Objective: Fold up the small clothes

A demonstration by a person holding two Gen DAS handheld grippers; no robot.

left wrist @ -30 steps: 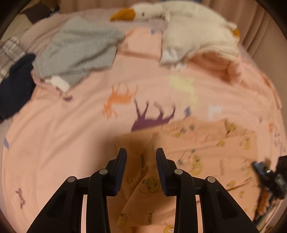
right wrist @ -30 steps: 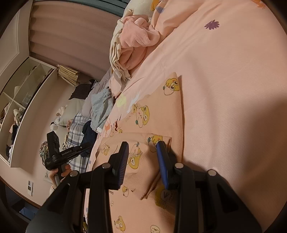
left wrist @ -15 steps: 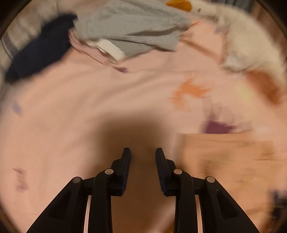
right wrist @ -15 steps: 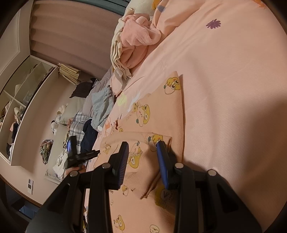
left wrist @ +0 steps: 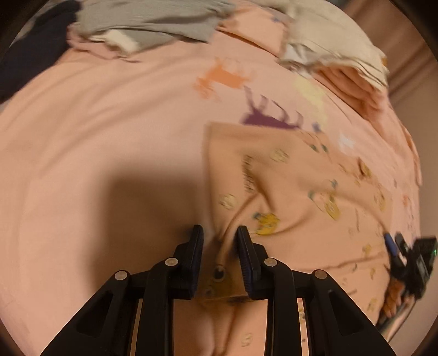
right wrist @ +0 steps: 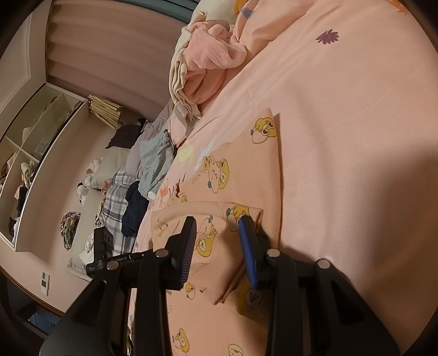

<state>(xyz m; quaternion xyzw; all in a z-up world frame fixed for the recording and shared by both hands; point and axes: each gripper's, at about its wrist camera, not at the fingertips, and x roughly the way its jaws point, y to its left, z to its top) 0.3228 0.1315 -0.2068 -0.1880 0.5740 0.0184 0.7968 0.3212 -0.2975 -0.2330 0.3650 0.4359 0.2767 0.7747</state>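
A peach garment with yellow duck prints point(left wrist: 287, 175) lies partly folded on the pink bed sheet point(left wrist: 95, 123). My left gripper point(left wrist: 219, 232) points steeply down at its left edge. A ridge of the cloth sits between the fingers, and the gap is as wide as it was over bare sheet. My right gripper point(right wrist: 217, 221) rests low on the folded-over layer of the same garment point(right wrist: 246, 169). It is open, with the cloth lying flat between the fingers. In the left wrist view the right gripper point(left wrist: 394, 246) and a hand show at the far right.
A grey garment point(left wrist: 153, 24) and a navy one point(left wrist: 27, 54) lie at the sheet's far left. A cream and pink clothes pile point(left wrist: 342, 54) sits far right. The right wrist view shows the pink pile point(right wrist: 210, 54), plaid fabric point(right wrist: 115, 205) and wall shelves point(right wrist: 27, 153).
The left gripper swung left over bare sheet, then came down onto the garment's left edge, which now sits between its fingers. The right gripper has stayed still.
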